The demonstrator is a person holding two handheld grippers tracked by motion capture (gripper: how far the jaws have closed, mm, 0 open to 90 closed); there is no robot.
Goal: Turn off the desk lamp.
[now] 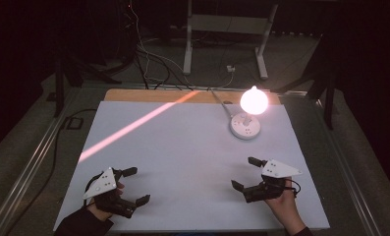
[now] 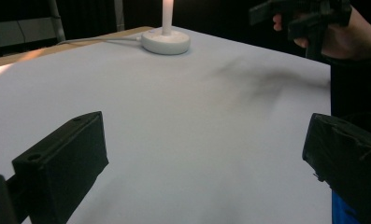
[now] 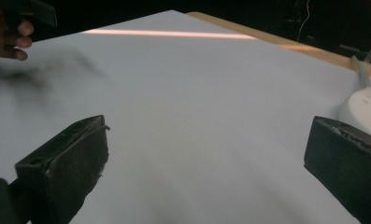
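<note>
Your two hands sit closest to the high view, at the near edge of the desk [image 1: 192, 147]. Your left gripper [image 1: 133, 186] is at the near left corner, jaws spread wide with nothing between them. Your right gripper [image 1: 245, 173] is at the near right, jaws also wide apart and empty. Both hover over the white sheet, well apart from each other. Ahead of your right gripper, toward the far right of the desk, stands the lamp [image 1: 246, 125]: a round white base with a short stem and a glowing bulb [image 1: 254, 100] on top. Its cord [image 1: 221, 101] runs off the far edge. A pink streak of light [image 1: 133, 127] crosses the sheet from the far middle toward the near left.

From the left gripper view, your own black jaws rise at the bottom corners, wide open, holding nothing but bare sheet between them. The lamp base [image 2: 166, 41] stands far ahead, near the far edge, with the lit stem rising out of frame. Your right hand [image 2: 346, 35] and its gripper hang at the upper right, casting a grey shadow on the sheet.

From the right gripper view, the jaws are again wide apart and empty. The lamp base [image 3: 366, 109] peeks in at the right edge, just beyond the right jaw. Your left hand [image 3: 5, 35] shows at the upper left.
</note>
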